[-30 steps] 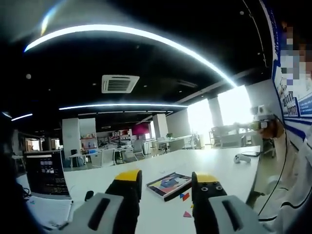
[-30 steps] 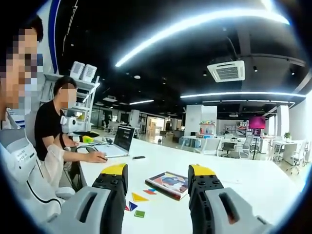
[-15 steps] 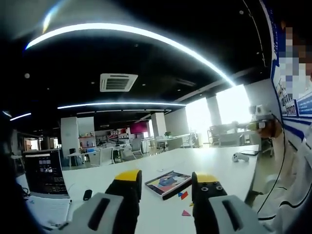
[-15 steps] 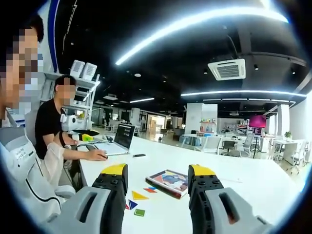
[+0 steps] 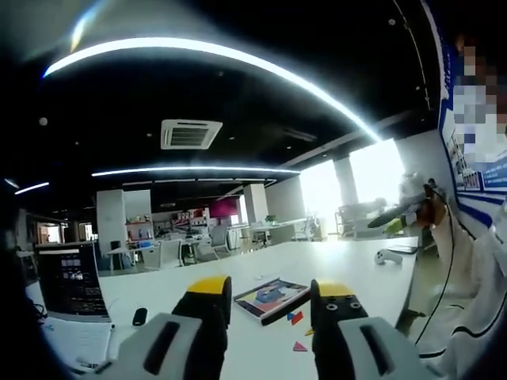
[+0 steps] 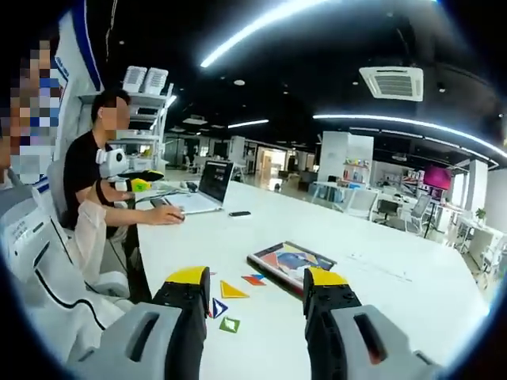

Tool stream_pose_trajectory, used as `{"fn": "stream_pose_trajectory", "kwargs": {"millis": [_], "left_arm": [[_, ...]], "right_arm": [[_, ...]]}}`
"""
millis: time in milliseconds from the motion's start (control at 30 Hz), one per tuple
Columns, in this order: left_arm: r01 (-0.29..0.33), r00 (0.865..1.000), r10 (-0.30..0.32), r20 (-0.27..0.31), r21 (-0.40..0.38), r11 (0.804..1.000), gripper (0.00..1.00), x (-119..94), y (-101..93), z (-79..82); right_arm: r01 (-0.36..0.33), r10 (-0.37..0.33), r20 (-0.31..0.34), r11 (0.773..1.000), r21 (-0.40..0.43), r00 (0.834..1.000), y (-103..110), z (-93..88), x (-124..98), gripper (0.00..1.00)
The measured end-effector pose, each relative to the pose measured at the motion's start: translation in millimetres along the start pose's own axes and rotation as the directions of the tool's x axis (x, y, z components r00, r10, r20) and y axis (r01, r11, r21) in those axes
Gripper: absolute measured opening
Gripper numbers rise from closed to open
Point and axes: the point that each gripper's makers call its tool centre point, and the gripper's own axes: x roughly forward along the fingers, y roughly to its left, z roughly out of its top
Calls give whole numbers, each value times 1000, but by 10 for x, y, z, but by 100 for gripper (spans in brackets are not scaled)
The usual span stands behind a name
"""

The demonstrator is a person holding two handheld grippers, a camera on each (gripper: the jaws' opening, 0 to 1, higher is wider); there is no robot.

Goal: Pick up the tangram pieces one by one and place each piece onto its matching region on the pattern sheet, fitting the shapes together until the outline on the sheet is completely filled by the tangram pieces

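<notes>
The pattern sheet (image 6: 291, 262) lies flat on the white worktop (image 6: 380, 293), loose tangram pieces (image 6: 232, 290) just beside it (no readable writing anywhere). Right tool (image 6: 257, 294) and left tool (image 5: 265, 297) both hang above the worktop, jaws apart, holding nothing. Right gripper view has a seated person (image 6: 93, 186) at a laptop (image 6: 207, 188); left gripper view shows a monitor (image 5: 71, 281).

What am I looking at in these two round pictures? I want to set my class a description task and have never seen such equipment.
A person holds a two-fingered gripping tool in each hand, and each tool carries a fisheye camera looking forward along its own fingers. One picture is from the left gripper, the other from the right gripper. Both stand open and hold nothing, raised over a long white table in an office. On the table lies the pattern sheet, a flat colourful board. Beside it lie loose tangram pieces: a yellow triangle, a green piece, a blue piece. Farther along, another person sits at a laptop.
</notes>
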Motion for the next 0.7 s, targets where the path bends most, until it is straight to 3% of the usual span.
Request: {"fn": "stream_pose_trajectory", "kwargs": {"millis": [267, 467, 533, 633, 700], "left_arm": [[-9, 1000, 9, -2, -7, 1000, 41, -1, 48, -34], [-8, 1000, 8, -2, -5, 1000, 41, 2, 43, -35], [-8, 1000, 8, 8, -6, 1000, 40, -15, 42, -12], [-13, 1000, 13, 6, -4, 1000, 40, -21, 61, -21], [-12, 1000, 12, 13, -6, 1000, 40, -40, 74, -6]], "right_arm": [[-105, 93, -120, 990, -97, 988, 91, 10, 347, 51], [-201, 142, -264, 956, -214, 954, 223, -11, 602, 51], [-297, 199, -334, 915, -274, 921, 350, -48, 724, 53], [-376, 252, -404, 888, -264, 879, 467, -118, 858, 53], [-428, 267, -463, 857, -288, 845, 508, -192, 941, 52]]}}
